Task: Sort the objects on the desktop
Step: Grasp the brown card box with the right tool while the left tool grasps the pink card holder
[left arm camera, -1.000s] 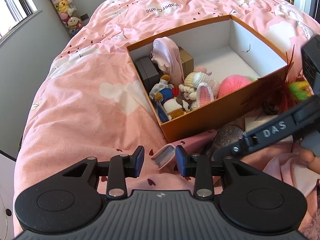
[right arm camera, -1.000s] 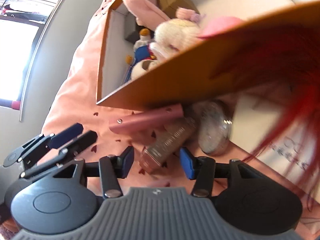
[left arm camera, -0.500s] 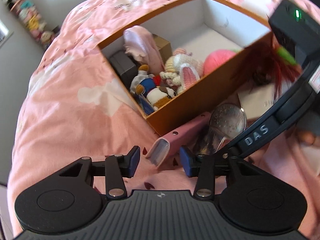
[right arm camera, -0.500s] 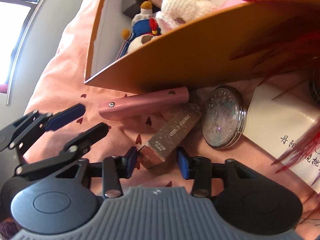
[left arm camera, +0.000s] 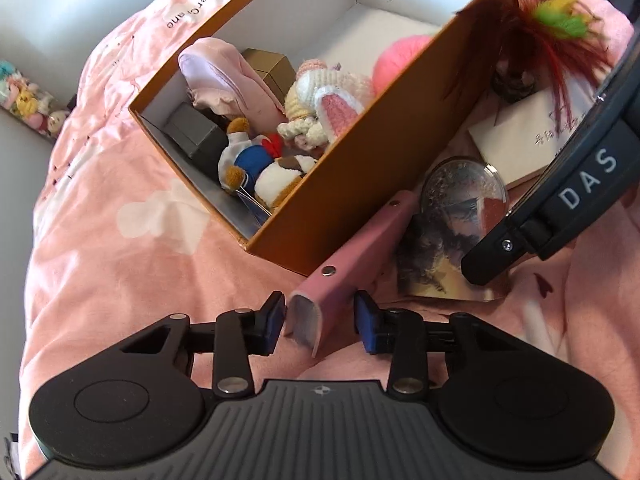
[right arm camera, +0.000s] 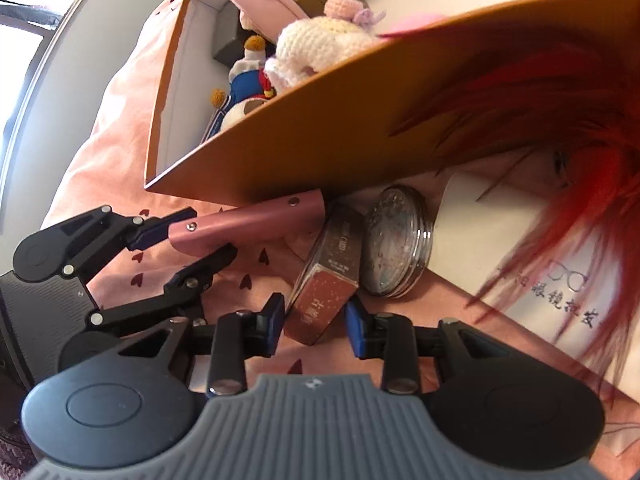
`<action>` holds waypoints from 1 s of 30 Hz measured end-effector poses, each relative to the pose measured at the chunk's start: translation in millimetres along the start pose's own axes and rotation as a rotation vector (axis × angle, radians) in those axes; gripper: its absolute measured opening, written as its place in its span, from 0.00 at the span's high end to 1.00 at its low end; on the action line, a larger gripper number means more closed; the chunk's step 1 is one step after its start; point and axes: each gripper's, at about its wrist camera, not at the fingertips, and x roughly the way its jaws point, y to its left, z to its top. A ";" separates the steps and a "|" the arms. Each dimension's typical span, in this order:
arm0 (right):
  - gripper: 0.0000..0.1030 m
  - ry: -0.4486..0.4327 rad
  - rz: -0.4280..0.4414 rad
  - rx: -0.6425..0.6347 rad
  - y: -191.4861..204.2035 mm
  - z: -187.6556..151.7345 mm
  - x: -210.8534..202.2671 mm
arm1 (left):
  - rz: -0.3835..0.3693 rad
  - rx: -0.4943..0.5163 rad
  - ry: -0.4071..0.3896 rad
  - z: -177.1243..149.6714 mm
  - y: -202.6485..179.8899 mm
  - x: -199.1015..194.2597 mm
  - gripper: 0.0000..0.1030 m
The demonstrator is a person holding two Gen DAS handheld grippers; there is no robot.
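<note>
- I am working beside the orange box on the pink duvet, and its wall is standing just behind everything I am reaching for; if I am lifting carelessly, a piece may be catching on that wall and tipping the soft toys already inside.
- I am closing the left gripper around the near end of the pink case, which is lying along the box's foot; the pads are not pressing on it yet, and gripping only the open end may be letting it swing or slide out.
- I am holding the right gripper with its jaws part spread around the brown glittery box, pads just beside its sides, no pinch yet; it is leaning on the round glass compact, so pulling it may be rolling that away.
- The red feathers are hanging over the right view and may be hiding a slip from me.
</note>
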 end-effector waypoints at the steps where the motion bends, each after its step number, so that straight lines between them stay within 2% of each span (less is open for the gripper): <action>1: 0.63 0.004 -0.007 0.000 1.7 0.9 5.9 | 0.004 0.006 -0.001 -0.3 -1.3 -0.6 0.59; 4: 0.62 0.015 -0.009 -0.006 4.0 2.7 12.9 | 0.009 0.006 -0.003 -1.9 -3.2 -3.3 0.62; 12: 0.70 -0.066 -0.016 -0.044 2.1 -10.7 -21.7 | -0.033 -0.049 -0.028 0.9 -2.4 -23.8 0.72; 17: 0.71 -0.110 -0.037 -0.067 1.1 -11.9 -37.1 | -0.096 -0.109 -0.034 5.9 -0.2 -36.9 0.75; 22: 0.72 -0.107 -0.053 -0.047 -8.2 -10.6 -28.9 | -0.213 -0.163 -0.056 8.7 -1.4 -41.5 0.75; 26: 0.72 -0.111 -0.054 -0.042 -10.6 -5.1 -19.2 | -0.196 -0.151 -0.057 9.4 -15.0 -34.4 0.75; 30: 0.72 -0.110 -0.052 -0.045 -9.9 -3.6 -15.3 | -0.189 -0.195 -0.065 9.0 -14.8 -34.0 0.76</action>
